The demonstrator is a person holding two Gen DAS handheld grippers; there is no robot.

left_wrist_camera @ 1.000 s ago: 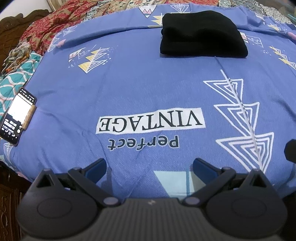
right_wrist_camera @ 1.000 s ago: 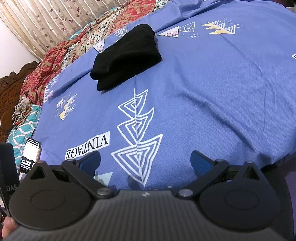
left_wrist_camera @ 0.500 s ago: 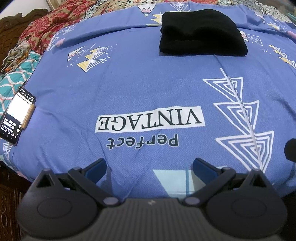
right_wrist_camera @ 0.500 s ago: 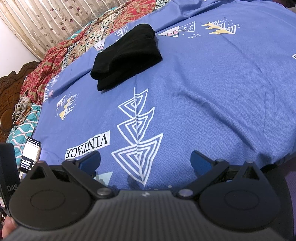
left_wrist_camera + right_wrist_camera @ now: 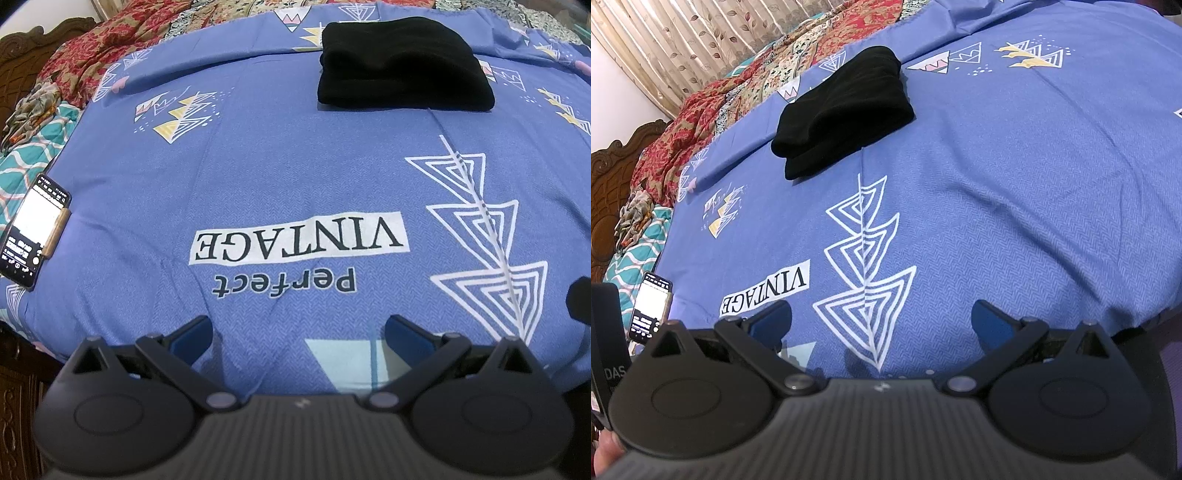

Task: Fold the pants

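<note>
The black pants [image 5: 404,62] lie folded into a thick, compact bundle on the blue printed bedsheet [image 5: 280,173], and they serve here as the landmark for everything else. In the right wrist view the same pants [image 5: 846,107] show stacked layers along their near edge, with the fold rounded at the far end. Well short of the pants, at the near edge of the bed, the left gripper [image 5: 298,332] hovers with its two blue-padded fingers spread wide and nothing between them. The right gripper [image 5: 881,321] sits likewise well apart from the pants, its fingers also spread wide and empty. Between the pants and the left gripper the sheet carries a white band printed "VINTAGE" [image 5: 299,238] with the word "Perfect" below it, both upside down to the camera. Running from just under the pants toward the right gripper is a white chain of nested triangles [image 5: 866,266] along a seam in the cloth. Far to the left of the pants, at the sheet's edge, a phone [image 5: 31,230] lies face up with its screen lit. Beyond the pants and to their left is a red patterned quilt [image 5: 701,125], and past that a leaf-print curtain [image 5: 683,40]. A carved wooden headboard [image 5: 609,177] stands at the far left, well away from the pants.
</note>
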